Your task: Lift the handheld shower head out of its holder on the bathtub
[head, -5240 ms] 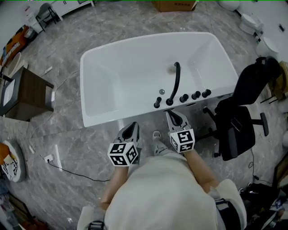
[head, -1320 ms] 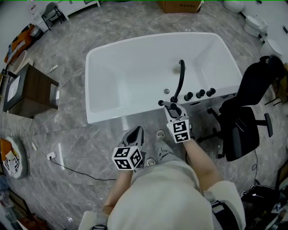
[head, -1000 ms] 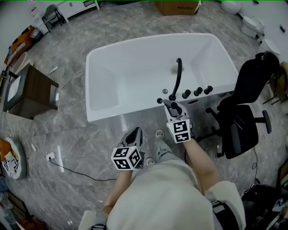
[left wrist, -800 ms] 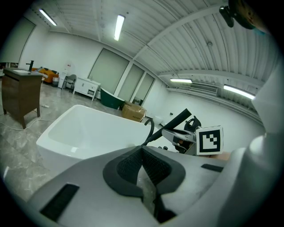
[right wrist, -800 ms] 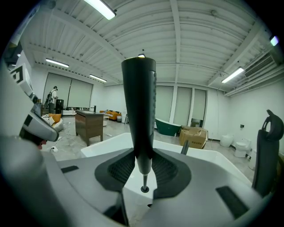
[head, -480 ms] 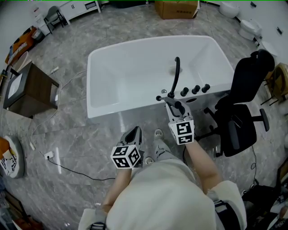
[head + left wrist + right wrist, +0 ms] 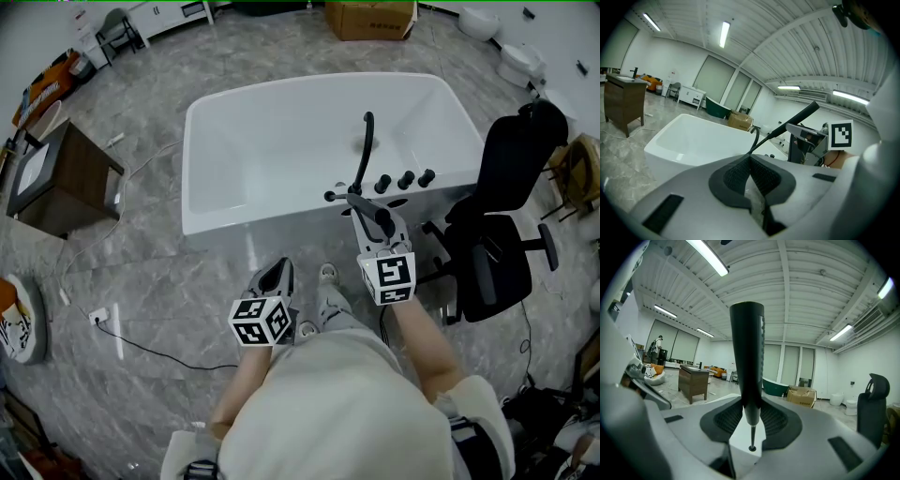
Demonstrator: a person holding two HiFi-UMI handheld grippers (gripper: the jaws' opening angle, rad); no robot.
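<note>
**Shower head clear of its holder, clamped in the right tool**

Nearest the person, on the floor side of the bathtub (image 7: 199, 178), the left tool (image 7: 278, 269) hangs over the grey marble floor (image 7: 159, 281). It is well short of the tub's near rim. In the left gripper view its jaws stand together with nothing between them (image 7: 751, 161).

Closer to the tub, the right tool (image 7: 367, 217) is held above the near rim. Its jaws are clamped on the handheld shower head (image 7: 356, 199), a slim black wand. In the right gripper view the pads press on the wand's narrow lower end (image 7: 752, 416). The wider part of the wand (image 7: 746, 357) rises straight up out of the jaws. From the left gripper view the wand (image 7: 794, 119) slants up and away from the tub, across the top of the right tool (image 7: 806, 140).

A thin black hose (image 7: 339, 196) runs from the wand's narrow end to the holder (image 7: 328, 196) on the near rim. The wand itself is out of the holder and above it.

Along the same rim, towards the tub's right end, stand a curved black spout (image 7: 364, 150) and three black knobs (image 7: 405, 179).

A black office chair (image 7: 506, 234) stands just off the tub's right end. A wooden cabinet (image 7: 56, 178) is well off its left end, and a cardboard box (image 7: 368, 19) sits beyond its far side.
</note>
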